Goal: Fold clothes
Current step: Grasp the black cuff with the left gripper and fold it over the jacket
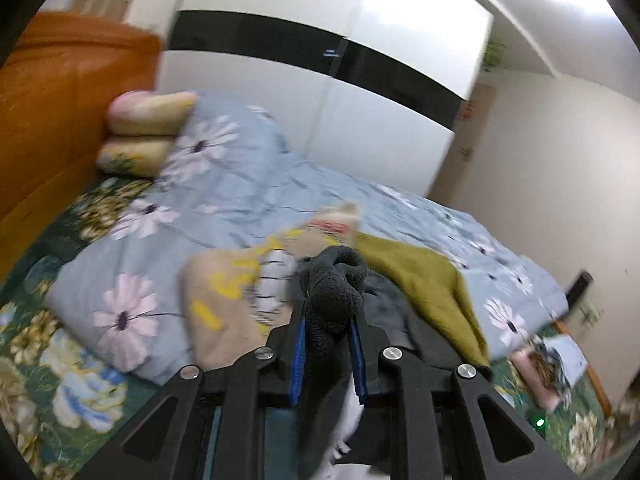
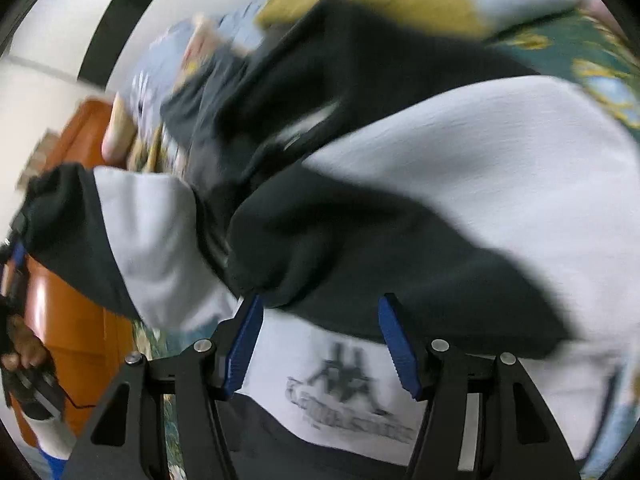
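Note:
My left gripper (image 1: 328,312) is shut on a dark grey cuff (image 1: 334,280) of a black and white sweatshirt, held above the bed. In the right wrist view the same sweatshirt (image 2: 460,168) fills the frame, white with black panels and a printed logo (image 2: 348,408). My right gripper (image 2: 320,304) is open, its blue pads (image 2: 244,344) apart just below a black fold of the garment. The left gripper, holding the cuff, shows at the left edge of the right wrist view (image 2: 16,256). The view is blurred.
A blue floral quilt (image 1: 240,184) covers the bed. On it lie a beige patterned garment (image 1: 224,292) and an olive green garment (image 1: 424,276). Two pillows (image 1: 148,128) lean on the orange wooden headboard (image 1: 60,120). A white wardrobe (image 1: 340,40) stands behind.

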Action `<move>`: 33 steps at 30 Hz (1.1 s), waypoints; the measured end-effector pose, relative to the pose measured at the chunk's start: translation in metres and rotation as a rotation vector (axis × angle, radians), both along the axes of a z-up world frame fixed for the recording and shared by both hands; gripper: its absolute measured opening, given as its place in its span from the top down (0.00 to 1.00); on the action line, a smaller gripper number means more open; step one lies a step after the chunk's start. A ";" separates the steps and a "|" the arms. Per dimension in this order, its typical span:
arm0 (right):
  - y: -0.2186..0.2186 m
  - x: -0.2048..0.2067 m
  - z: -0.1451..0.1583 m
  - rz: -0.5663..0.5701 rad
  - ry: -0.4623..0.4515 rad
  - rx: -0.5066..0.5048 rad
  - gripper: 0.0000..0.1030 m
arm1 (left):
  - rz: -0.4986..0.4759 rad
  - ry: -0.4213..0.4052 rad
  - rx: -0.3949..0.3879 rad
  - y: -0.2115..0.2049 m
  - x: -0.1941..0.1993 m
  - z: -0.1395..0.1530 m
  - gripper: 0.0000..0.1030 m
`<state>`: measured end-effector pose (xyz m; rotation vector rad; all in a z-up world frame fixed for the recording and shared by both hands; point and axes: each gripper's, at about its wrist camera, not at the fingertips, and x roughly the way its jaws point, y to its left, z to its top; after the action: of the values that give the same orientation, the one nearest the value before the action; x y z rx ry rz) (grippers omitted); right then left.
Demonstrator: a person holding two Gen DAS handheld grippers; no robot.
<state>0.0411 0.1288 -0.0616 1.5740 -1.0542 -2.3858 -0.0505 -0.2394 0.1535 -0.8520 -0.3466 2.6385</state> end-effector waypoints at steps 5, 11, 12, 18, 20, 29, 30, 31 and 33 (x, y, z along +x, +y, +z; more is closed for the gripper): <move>-0.053 -0.042 -0.003 0.101 -0.037 0.109 0.40 | 0.049 -0.056 0.022 -0.028 -0.003 -0.014 0.80; -0.070 -0.069 -0.015 0.068 -0.123 0.210 0.41 | 0.039 -0.069 0.027 -0.030 0.001 -0.025 0.80; -0.068 -0.069 -0.015 0.056 -0.127 0.219 0.48 | 0.036 -0.069 0.024 -0.029 0.001 -0.025 0.80; -0.048 -0.057 -0.009 0.023 -0.107 0.222 0.80 | 0.034 -0.075 0.025 -0.029 0.000 -0.028 0.80; -0.049 -0.055 0.000 0.038 -0.070 0.182 0.80 | 0.034 -0.078 0.030 -0.028 -0.001 -0.028 0.80; -0.099 -0.090 0.031 0.144 -0.005 0.142 0.80 | 0.028 -0.093 0.053 -0.023 -0.002 -0.028 0.80; -0.103 -0.092 0.028 0.145 -0.022 0.155 0.80 | 0.026 -0.095 0.054 -0.022 -0.002 -0.029 0.80; -0.100 -0.094 0.023 0.136 -0.044 0.148 0.79 | 0.023 -0.097 0.053 -0.021 -0.001 -0.029 0.80; -0.092 -0.094 0.015 0.115 -0.083 0.125 0.77 | 0.016 -0.102 0.047 -0.017 -0.002 -0.030 0.80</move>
<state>-0.0529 0.0364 -0.0469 1.7367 -0.8177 -2.3706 -0.0522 -0.2567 0.1236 -0.9743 -0.4411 2.5962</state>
